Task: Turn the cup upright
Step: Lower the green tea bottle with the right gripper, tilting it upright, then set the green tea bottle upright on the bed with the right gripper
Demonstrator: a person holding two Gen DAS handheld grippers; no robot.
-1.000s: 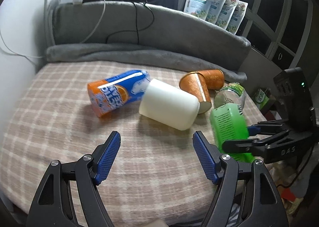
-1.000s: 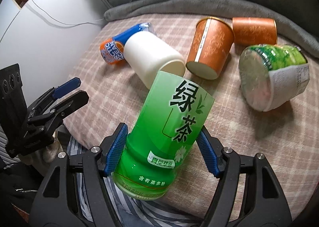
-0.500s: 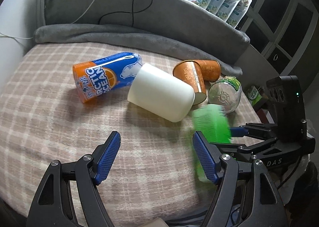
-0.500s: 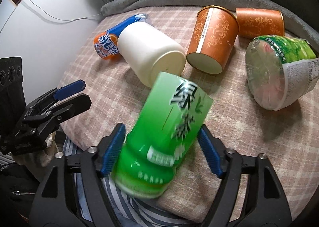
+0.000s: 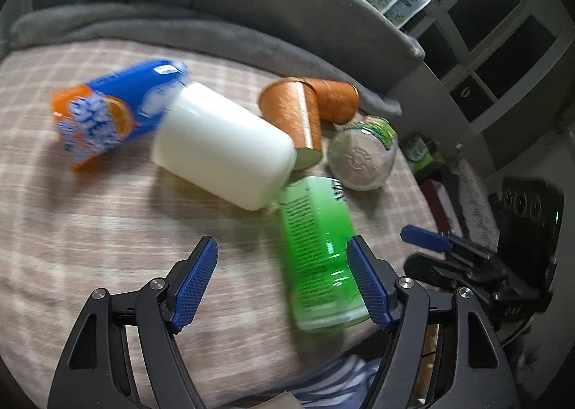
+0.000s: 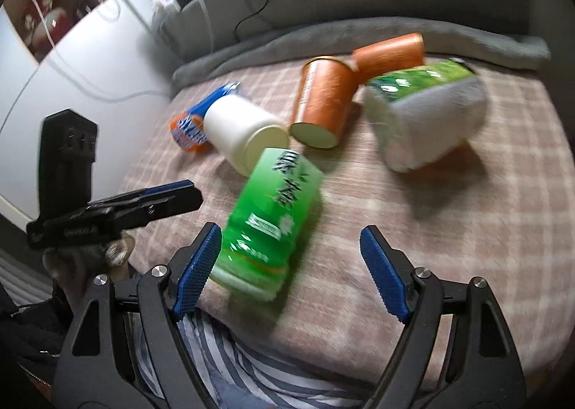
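A pink-and-cream checked blanket point(image 6: 449, 229) covers the surface, backed by a grey padded headboard point(image 5: 251, 3). The green plastic cup with printed label point(image 6: 273, 215) lies on its side near the front edge. The right gripper point(image 6: 291, 269) is spread wide, its left pad beside the cup. The left gripper point(image 5: 284, 283) is spread wide, empty.

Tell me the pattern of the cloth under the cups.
A pink-beige and white check on the cloth, clearest in the right wrist view.
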